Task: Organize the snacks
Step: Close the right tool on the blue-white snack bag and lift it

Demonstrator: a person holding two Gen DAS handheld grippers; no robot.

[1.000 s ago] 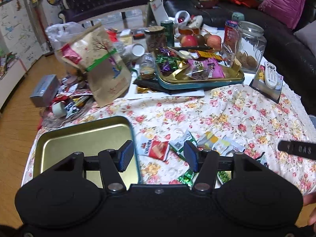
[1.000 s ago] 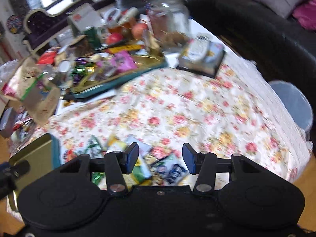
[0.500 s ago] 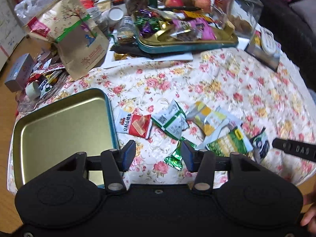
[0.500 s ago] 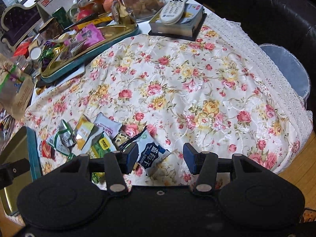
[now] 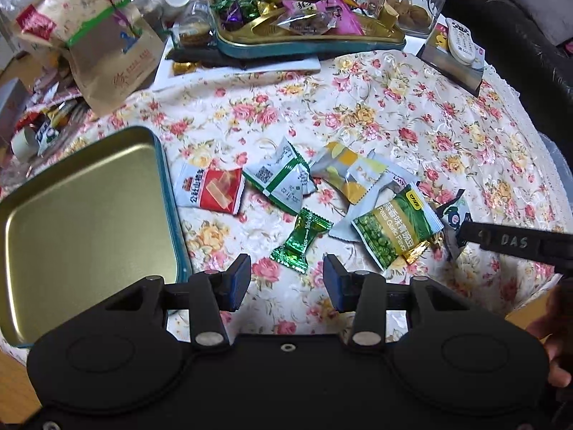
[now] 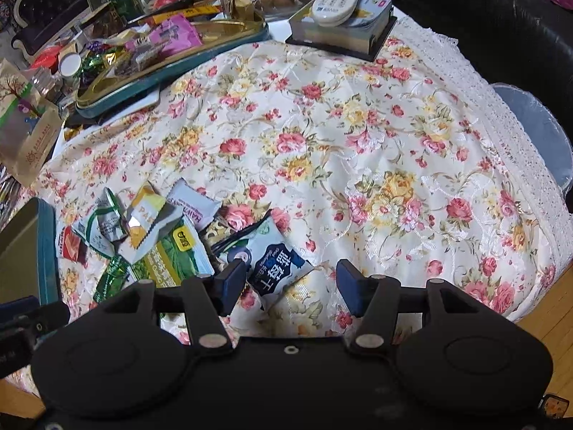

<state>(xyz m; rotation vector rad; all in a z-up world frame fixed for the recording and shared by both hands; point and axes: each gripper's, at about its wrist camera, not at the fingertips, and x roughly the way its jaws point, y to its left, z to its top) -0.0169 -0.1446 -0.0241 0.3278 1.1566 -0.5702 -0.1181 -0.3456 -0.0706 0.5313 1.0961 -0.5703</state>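
1. A floral tablecloth [image 6: 358,136] with a lace edge covers the table.
2. A black leather sofa [image 6: 483,10] runs along the far and right sides of the table.
3. A grey cushion [image 5: 540,7] lies on the sofa.
4. A wood floor [image 6: 558,308] shows beside the cloth.
5. A dark tufted bench [image 6: 43,3] stands beyond the table's far left.

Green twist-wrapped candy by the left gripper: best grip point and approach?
Pinch the green twist-wrapped candy across its narrow middle, coming from above with the left gripper. It lies flat and diagonal on the floral tablecloth, both ends flared, the waist clear of other packets, so probably turn the jaws across its long axis.
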